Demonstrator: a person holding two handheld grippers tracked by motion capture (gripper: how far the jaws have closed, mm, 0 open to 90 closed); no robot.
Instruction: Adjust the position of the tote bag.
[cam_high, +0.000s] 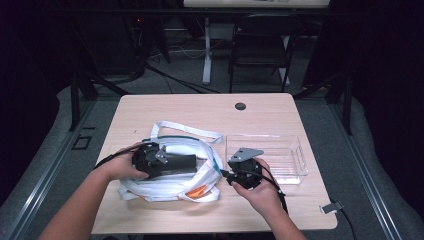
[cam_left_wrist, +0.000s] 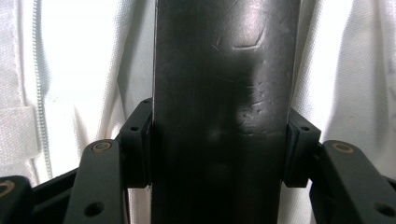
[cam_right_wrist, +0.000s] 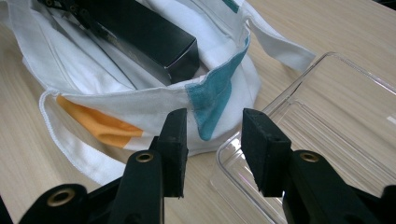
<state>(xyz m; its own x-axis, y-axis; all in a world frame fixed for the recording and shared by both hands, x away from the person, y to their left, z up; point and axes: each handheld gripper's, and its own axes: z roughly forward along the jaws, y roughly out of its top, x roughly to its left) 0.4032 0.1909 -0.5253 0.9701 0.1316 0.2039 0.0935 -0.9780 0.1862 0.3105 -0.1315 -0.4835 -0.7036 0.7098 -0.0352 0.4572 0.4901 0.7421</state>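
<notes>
One black box (cam_left_wrist: 224, 112) sits clamped in the left gripper (cam_left_wrist: 219, 154) over the white bag (cam_high: 170, 185).

Light wooden table (cam_high: 165, 107) here, a dark round grommet (cam_high: 240, 106) near its far edge. White cloth bag (cam_high: 170, 187) lies on it, clear plastic tray (cam_high: 292, 167) just beside, touching the bag's right side.

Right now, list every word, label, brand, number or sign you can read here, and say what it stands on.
None can be read.
Black box: plain glossy face, scratches, no print.
White bag: a teal patch and an orange patch, no lettering.
Clear tray: no label.
Table: bare wood grain, no marking.
</notes>
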